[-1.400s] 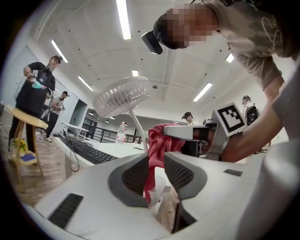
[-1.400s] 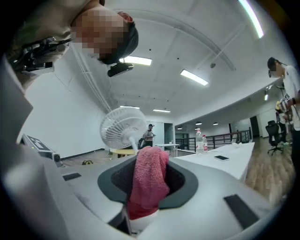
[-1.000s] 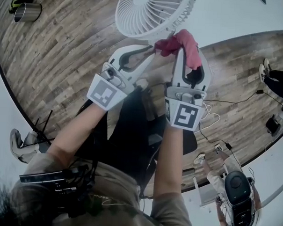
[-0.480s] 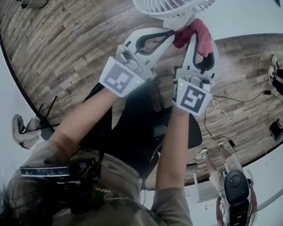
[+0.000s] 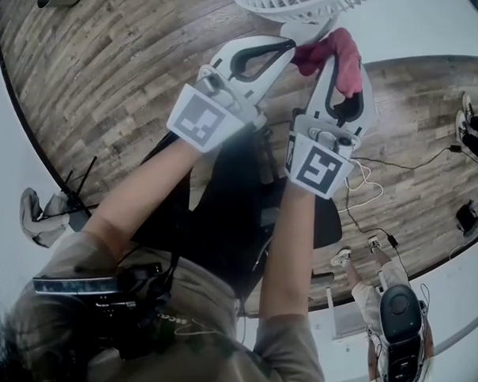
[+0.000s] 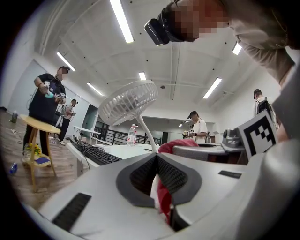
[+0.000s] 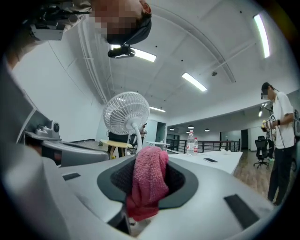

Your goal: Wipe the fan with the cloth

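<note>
A white fan [image 5: 295,3] stands on a thin stem at the top edge of the head view, just beyond both grippers. Between them is a pink-red cloth [image 5: 334,49]. My right gripper [image 5: 345,68] is shut on a thick bunch of the cloth [image 7: 149,180], which fills the gap between its pads and hangs over them. My left gripper [image 5: 290,46] is shut, its pads pinching a thin edge of the cloth [image 6: 164,201]. The fan [image 6: 129,101] rises ahead in the left gripper view, and the fan [image 7: 125,112] faces the camera in the right gripper view.
A white table [image 5: 420,24] carries the fan. On it are a keyboard [image 6: 96,152] and a water bottle [image 6: 132,136]. A black chair [image 5: 230,210] is below my arms. Cables [image 5: 398,165] trail on the wooden floor. A person [image 5: 399,320] is at lower right, and others stand around the room.
The head view has shifted, so the fan and both grippers sit higher in the picture. The left gripper's tip has drawn in against the cloth beside the right gripper.
</note>
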Motion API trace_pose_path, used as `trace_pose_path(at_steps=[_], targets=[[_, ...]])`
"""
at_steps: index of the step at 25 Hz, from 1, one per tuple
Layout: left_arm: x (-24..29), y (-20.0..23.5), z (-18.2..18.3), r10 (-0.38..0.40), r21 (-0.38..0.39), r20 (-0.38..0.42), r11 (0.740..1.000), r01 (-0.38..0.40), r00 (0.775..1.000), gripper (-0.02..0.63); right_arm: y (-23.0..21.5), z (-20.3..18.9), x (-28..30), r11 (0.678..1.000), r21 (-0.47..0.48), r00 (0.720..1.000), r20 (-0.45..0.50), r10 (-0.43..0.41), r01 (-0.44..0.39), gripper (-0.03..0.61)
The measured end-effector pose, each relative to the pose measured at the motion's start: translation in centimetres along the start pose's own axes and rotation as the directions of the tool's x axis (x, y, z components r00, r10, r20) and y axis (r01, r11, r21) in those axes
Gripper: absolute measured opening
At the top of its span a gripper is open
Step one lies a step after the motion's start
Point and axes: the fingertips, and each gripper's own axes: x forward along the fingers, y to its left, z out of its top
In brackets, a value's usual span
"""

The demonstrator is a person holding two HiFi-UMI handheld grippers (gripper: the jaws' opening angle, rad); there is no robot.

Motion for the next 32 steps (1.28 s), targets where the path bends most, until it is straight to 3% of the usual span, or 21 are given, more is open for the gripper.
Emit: trace_pose_path(at_steps=[5,13,16,22,27,32], targets=[[-0.2,-0.1,-0.6,0.001,-0.007,-0.01,1.0,-0.001,1.0,-0.011,-0.7,2.2,-0.8,0.998,-0.005,0.993,0.097,-0.06,0.061,0.133],[0.9,-0.5,-0.6,-0.013,-0.013,-0.004,1.0,0.012,1.0,-0.011,-2.5,3.3,-0.6,0.995,-0.014,0.988,0.124,-0.092,0.094,0.132],[1.3,-0.5,-0.2,-0.004,0.023,0.016,1.0,0.004,1.0,-0.011,-2.1,2.8,-0.4,0.997,-0.006,0.991,0.112,-0.074,0.075,0.132],[1.3,-1.0,3.1,0.008,0.203,0.119,0.979,-0.032,0.993,-0.012,-2.1,1.9,-0.5,0.997,-0.019,0.993,0.097,-0.073,0.075,0.132],[1.4,-1.2,4.1,-0.002,0.219,0.149,0.975,-0.031,0.989,-0.013,-1.7,0.2,0.2,0.999,-0.016,0.997,0.065,-0.049,0.05,0.133],[1.8,-0.7,4.9,0.001,0.202,0.186,0.979,-0.039,0.983,-0.013,-0.4,-4.4,1.9,0.999,0.004,0.999,-0.039,0.032,-0.032,0.135]])
